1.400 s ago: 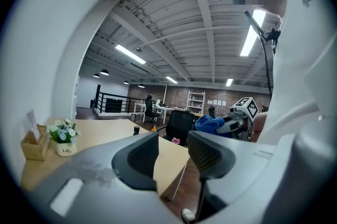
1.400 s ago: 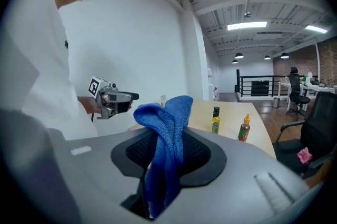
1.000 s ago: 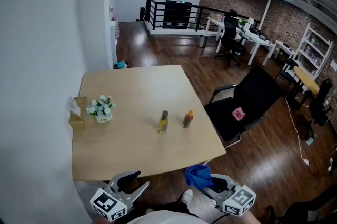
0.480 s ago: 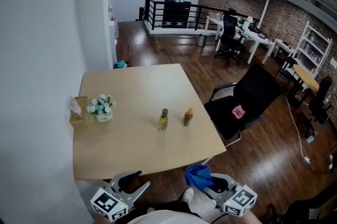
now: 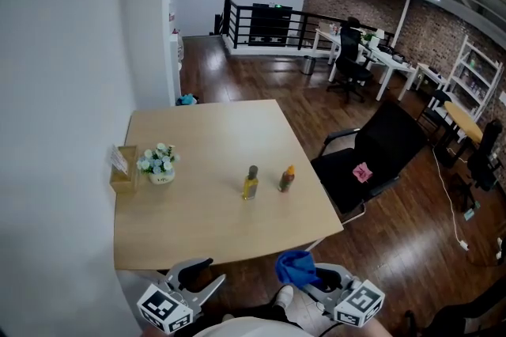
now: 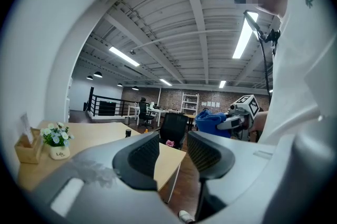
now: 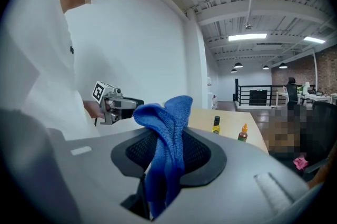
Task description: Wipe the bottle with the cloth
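While looking down from the head view, can see a pale wooden square worktop (image 5: 205, 138) with two small bottles standing upright near its right side: a yellow see-through bottle with a dark cap (image 5: 251, 183) and, just beside it, a brown bottle with an orange cap (image 5: 286, 179). Cannot tell which to wipe. Lower down, off the near edge of the worktop and well apart from both bottles, can see the left gripper (image 5: 207, 270) and the right gripper (image 5: 315, 278), with a bunched-up soft blue cloth (image 5: 296, 265) at the tip of the right one.

Moving to the left gripper view, shows the left gripper (image 6: 174, 150) with jaws spread apart and nothing between them. Holds nothing at all. Shows the blue cloth (image 6: 210, 122) off to the right, in the other gripper.

Moving to the right gripper view, shows the right gripper (image 7: 169, 153) clamped tight on the blue cloth (image 7: 169, 128), with folds poking up above the jaws and a tail hanging below. Shows both bottles far ahead on the worktop, not touched.

Judging by all this, only the first bit done: cloth in hand. Left to do: reaching over the worktop, taking hold of a bottle, most likely with the free left gripper, and rubbing it with the cloth.
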A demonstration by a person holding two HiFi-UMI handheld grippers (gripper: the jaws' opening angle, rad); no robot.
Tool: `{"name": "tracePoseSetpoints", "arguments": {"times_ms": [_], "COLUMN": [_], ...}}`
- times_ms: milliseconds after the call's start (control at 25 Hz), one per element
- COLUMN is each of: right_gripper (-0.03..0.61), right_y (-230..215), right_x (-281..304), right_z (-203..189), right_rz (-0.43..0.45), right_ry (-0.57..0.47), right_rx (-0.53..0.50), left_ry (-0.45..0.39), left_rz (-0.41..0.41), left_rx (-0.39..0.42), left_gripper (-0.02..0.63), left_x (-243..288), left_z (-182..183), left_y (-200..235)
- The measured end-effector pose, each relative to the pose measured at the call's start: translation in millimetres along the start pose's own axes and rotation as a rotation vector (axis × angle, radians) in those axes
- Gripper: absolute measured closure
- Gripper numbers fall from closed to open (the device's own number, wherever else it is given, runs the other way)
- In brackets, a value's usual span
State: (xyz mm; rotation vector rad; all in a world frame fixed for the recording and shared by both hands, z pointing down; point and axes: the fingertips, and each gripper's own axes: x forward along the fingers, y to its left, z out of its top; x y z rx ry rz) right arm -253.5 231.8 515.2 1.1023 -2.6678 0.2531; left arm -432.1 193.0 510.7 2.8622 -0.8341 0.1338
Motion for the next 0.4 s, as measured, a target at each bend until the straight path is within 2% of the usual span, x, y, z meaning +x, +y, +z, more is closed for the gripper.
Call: {"name": "tracePoseSetpoints", "arguments": {"times_ms": [400], "right_gripper": [0.451], "right_y": [8.5], "right_x": [-2.9], "right_z": [-0.1], "right_rz": [0.011], "right_ry": [0.006], "right_rx": [-0.011], "left_ry": [-0.002], "left_rz": [-0.002], "left_rx": [0.007], "left_gripper": [0.437], "left_x": [-5.3], "left_z": [0.2], "left_y": [-6.1]}}
